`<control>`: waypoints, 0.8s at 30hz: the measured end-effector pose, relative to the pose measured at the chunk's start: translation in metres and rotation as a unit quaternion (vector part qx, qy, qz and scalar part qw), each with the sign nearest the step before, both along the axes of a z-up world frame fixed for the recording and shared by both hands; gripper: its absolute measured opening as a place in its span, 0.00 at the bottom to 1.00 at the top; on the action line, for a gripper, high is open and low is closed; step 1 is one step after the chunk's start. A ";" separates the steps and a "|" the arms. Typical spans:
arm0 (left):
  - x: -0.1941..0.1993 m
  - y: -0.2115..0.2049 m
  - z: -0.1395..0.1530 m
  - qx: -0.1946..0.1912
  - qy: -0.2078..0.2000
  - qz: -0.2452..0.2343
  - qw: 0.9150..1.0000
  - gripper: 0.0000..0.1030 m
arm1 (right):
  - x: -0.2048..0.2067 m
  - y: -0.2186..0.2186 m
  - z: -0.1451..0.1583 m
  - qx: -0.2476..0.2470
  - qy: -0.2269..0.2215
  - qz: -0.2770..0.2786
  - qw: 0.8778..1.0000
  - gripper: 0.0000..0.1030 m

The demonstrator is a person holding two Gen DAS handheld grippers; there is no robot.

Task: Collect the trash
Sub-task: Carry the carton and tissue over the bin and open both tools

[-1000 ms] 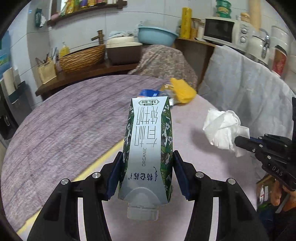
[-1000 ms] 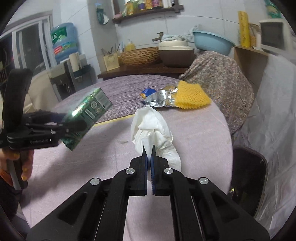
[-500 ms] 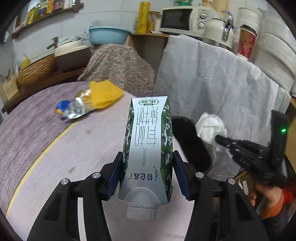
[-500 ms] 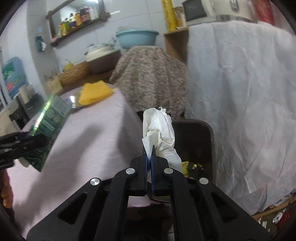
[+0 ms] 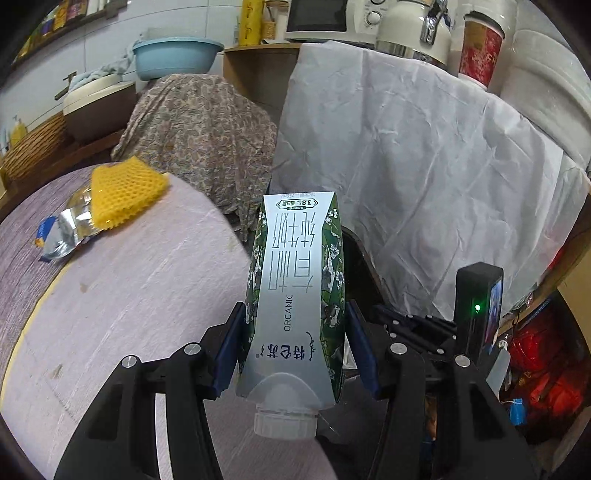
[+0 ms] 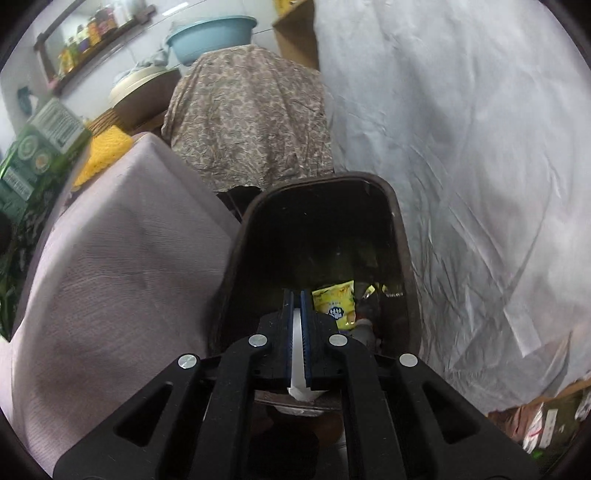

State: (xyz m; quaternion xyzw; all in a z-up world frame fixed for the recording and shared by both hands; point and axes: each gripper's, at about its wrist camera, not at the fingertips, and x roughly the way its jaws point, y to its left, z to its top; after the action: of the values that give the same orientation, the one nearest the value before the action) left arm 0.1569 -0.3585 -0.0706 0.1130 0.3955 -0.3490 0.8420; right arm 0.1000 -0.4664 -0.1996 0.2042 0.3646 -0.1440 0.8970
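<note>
Bin (image 6: 402,236) (dark), yellow packet (image 6: 334,302) inside

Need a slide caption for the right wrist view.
Right tool, shut on white crumpled tissue, poised over the dark brown plastic trash bin beside the cloth-covered table.

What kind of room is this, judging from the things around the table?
Most likely a home kitchen or dining corner: a microwave and a kettle stand on a counter, a blue basin sits nearby, and bottles line a wall shelf.
</note>
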 end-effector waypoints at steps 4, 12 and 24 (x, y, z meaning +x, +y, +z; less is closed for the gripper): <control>0.003 -0.026 -0.008 0.014 0.003 -0.014 1.000 0.51 | -0.009 -0.005 -0.002 -0.006 0.003 -0.019 1.000 0.29; 0.012 -0.068 -0.032 0.042 0.020 -0.028 0.999 0.51 | -0.030 -0.023 -0.005 -0.005 -0.008 -0.061 0.998 0.51; 0.022 -0.091 -0.044 0.047 0.014 -0.024 0.998 0.72 | -0.059 -0.049 -0.021 0.011 0.006 -0.106 0.994 0.52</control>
State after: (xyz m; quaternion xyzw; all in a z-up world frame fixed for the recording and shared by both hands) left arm 0.1794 -0.4495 -0.1149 0.1570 0.4208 -0.3514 0.8215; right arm 0.0413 -0.5150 -0.2209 0.2506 0.3478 -0.2352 0.8723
